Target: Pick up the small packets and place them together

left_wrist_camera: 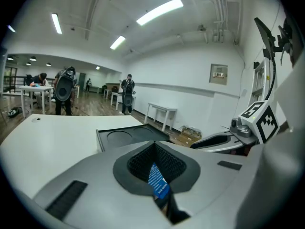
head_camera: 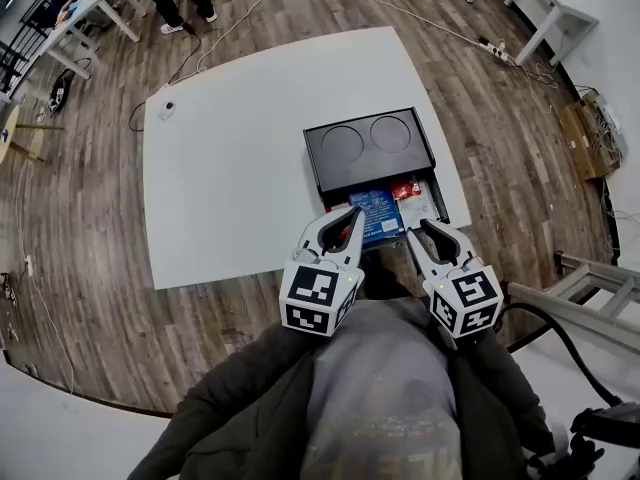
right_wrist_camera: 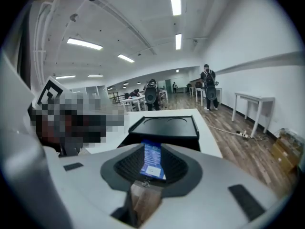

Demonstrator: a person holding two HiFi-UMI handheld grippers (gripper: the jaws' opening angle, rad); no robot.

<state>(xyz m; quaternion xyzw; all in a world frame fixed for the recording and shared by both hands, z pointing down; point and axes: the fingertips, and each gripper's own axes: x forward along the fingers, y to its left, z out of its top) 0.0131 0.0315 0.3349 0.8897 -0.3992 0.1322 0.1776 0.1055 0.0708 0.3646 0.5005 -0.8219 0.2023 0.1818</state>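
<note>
A black box (head_camera: 368, 148) with two round dents in its lid stands at the white table's near right edge. Its open front compartment holds a red packet (head_camera: 405, 189) and a white packet (head_camera: 420, 206). A blue packet (head_camera: 380, 216) is tilted over the compartment's front wall. My left gripper (head_camera: 350, 214) sits at that packet's left edge, jaws together. In the left gripper view the blue packet (left_wrist_camera: 156, 179) shows edge-on, pinched between them. My right gripper (head_camera: 428, 230) hovers at the packet's near right corner, jaws slightly apart. Its own view shows the blue packet (right_wrist_camera: 152, 160) face-on beyond them.
The white table (head_camera: 230, 158) stands on a wood floor, with a small white object (head_camera: 167, 110) near its far left corner. Cables and a power strip (head_camera: 495, 50) lie on the floor beyond. People stand by other tables (left_wrist_camera: 162, 111) far off.
</note>
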